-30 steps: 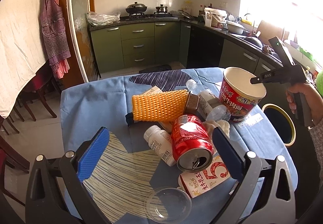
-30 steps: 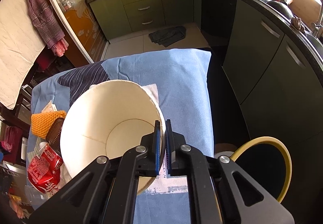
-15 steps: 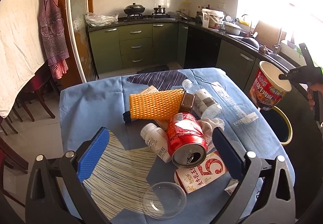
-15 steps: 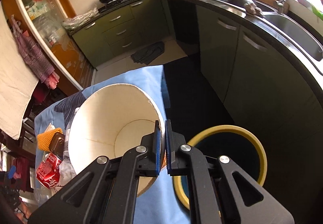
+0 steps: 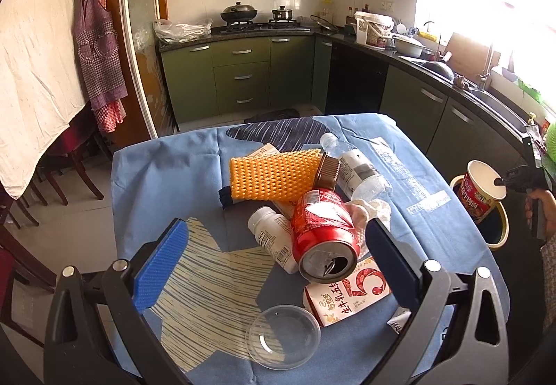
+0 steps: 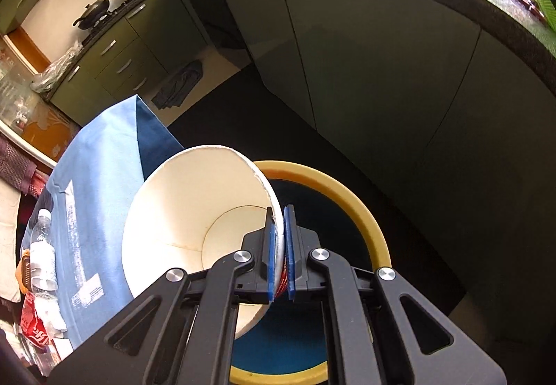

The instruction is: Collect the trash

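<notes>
My right gripper is shut on the rim of an empty paper noodle cup and holds it over the yellow-rimmed trash bin beside the table. The cup and bin also show at the right of the left wrist view. My left gripper is open and empty above the table. Between its fingers lie a crushed red can, a small white bottle and a red-and-white carton.
The blue-clothed table also holds an orange mesh sleeve, a clear water bottle, crumpled tissue and a clear plastic lid. Green kitchen cabinets stand behind the bin. Chairs stand left of the table.
My right gripper has carried the noodle cup off the table to the right and down, over the trash bin. My left gripper has barely moved.
</notes>
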A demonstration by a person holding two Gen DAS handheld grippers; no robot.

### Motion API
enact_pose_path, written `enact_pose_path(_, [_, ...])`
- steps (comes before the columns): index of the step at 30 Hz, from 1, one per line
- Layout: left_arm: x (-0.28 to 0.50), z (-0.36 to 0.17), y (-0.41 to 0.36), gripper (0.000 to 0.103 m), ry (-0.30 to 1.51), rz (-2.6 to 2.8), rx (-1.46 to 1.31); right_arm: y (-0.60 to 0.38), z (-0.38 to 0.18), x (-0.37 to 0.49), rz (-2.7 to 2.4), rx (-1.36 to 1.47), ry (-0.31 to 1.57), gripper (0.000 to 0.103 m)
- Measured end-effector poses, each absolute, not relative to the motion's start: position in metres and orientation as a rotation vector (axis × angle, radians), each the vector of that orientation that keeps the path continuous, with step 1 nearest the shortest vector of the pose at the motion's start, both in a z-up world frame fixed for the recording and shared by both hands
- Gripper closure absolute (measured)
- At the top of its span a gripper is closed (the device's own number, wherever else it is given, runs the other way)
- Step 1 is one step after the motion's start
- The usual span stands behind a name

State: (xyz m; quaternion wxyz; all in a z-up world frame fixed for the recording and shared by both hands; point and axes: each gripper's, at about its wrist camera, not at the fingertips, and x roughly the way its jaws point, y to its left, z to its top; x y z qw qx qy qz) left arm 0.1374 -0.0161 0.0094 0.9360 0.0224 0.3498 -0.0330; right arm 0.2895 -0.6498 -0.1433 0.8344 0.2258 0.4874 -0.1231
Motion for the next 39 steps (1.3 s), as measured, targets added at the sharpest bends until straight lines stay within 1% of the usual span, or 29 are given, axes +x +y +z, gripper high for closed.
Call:
enact_pose_path(5, [0.137, 0.012, -0.018, 0.006, 0.716, -0.064, 0.043, -0.667, -0.166, 0.292, -0.304, 0.483, 1.052, 0.095])
enact_pose_path(8, [0.139, 0.01, -0.019, 0.006, 0.73, -0.068, 0.043, -0.677, -0.172, 0.285, -0.322, 0.494, 1.045, 0.089])
enact_pose_path(16, [0.142, 0.003, -0.022, 0.006, 0.768, -0.093, 0.026, -0.669, -0.155, 0.268, -0.284, 0.49, 1.016, 0.089])
enact_pose_path(19, [0.137, -0.003, -0.023, 0.006, 0.79, -0.102, 0.039, -0.665, -0.146, 0.26, -0.261, 0.474, 1.004, 0.084])
enact_pose_path(21, [0.132, -0.01, -0.022, 0.006, 0.801, -0.082, 0.053, -0.661, -0.141, 0.256, -0.25, 0.46, 0.999, 0.084])
enact_pose_path(24, [0.123, -0.021, -0.019, 0.006, 0.829, -0.061, 0.055, -0.633, -0.136, 0.278, -0.232, 0.454, 1.001, 0.084])
enact_pose_path(32, [0.122, -0.056, -0.013, 0.006, 0.907, -0.038, 0.044, -0.613, -0.128, 0.287, -0.19, 0.442, 1.004, 0.084])
enact_pose_path(39, [0.123, -0.065, -0.007, 0.006, 0.902, -0.036, 0.015, -0.609, -0.124, 0.291, -0.182, 0.436, 0.995, 0.084])
